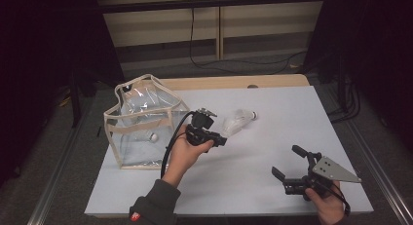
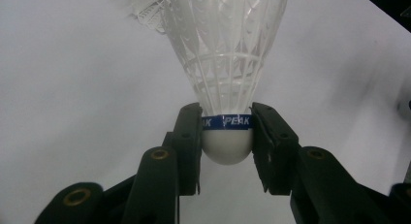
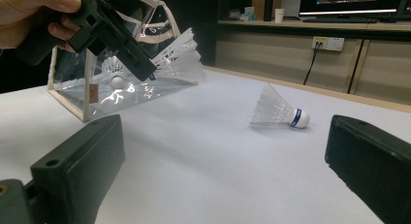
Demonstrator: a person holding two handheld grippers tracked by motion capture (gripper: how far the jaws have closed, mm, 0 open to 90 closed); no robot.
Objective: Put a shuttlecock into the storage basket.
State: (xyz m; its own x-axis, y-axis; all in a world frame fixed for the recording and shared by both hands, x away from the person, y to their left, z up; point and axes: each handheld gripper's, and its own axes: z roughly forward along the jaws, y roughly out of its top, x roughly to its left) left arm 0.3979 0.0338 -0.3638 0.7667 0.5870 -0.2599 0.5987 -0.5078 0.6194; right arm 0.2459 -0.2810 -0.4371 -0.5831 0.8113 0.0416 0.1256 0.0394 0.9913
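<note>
My left gripper [image 2: 227,132] is shut on a white feather shuttlecock [image 2: 225,64], its jaws pressing both sides of the blue band above the cork. In the high view that gripper [image 1: 221,138] hovers just right of a clear bag [image 1: 141,122], and the held shuttlecock [image 1: 231,126] points up and right. A second shuttlecock [image 1: 247,115] lies on the white table behind it, with a third shuttlecock [image 1: 153,136] inside the bag. My right gripper [image 1: 287,160] rests low at the front right, open and with nothing between its jaws. The right gripper view looks between those jaws toward the lying shuttlecock [image 3: 278,112].
The white table top [image 1: 272,137] has a wooden strip along its far edge. The bag [image 3: 92,95] has cream trim and stands at the table's left side. A person's hand [image 3: 29,13] holds the left gripper. Cables and dark frames lie beyond the table.
</note>
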